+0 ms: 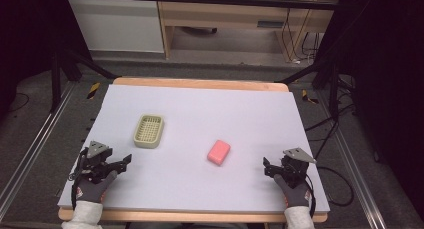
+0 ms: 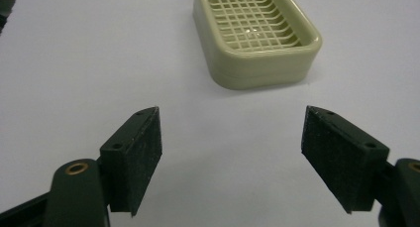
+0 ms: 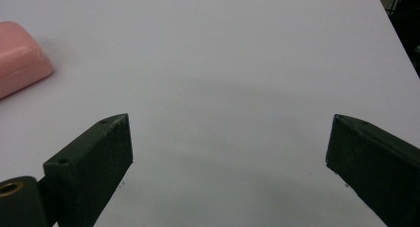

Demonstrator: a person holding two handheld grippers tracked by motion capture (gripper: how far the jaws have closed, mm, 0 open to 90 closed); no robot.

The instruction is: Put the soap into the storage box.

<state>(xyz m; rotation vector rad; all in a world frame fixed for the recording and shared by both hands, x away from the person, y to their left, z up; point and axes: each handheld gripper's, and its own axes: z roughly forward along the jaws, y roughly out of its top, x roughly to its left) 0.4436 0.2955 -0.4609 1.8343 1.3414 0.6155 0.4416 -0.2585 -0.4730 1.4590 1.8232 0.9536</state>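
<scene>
Both tools stand idle at the near edge of the table [image 1: 200, 189]; the left gripper [image 1: 122, 161] rests near the left corner with jaws spread wide and nothing between them; the right gripper [image 1: 267, 168] rests near the right corner, likewise released and empty.

The soap dish [image 1: 149, 131], pale green with a slotted grid floor, sits left of centre, just beyond the left gripper; in the left gripper view it lies ahead and slightly right of the jaws, well apart from them [image 2: 255, 36]. The pink soap bar [image 1: 219, 152] lies near the centre, right of the dish and apart from it, left of the right gripper; in the right gripper view it sits at the far left edge [image 3: 20, 56], off the jaw line.

Risks, as judged: the work appears to be seating the bar in the dish; the right gripper is not aimed at the bar, so a straight advance would miss or nudge it aside; the bar looks smooth and rounded, so a clamp on its corners could squirt it out; the dish looks light and is unheld, so a hard placement may slide or tip it.
</scene>
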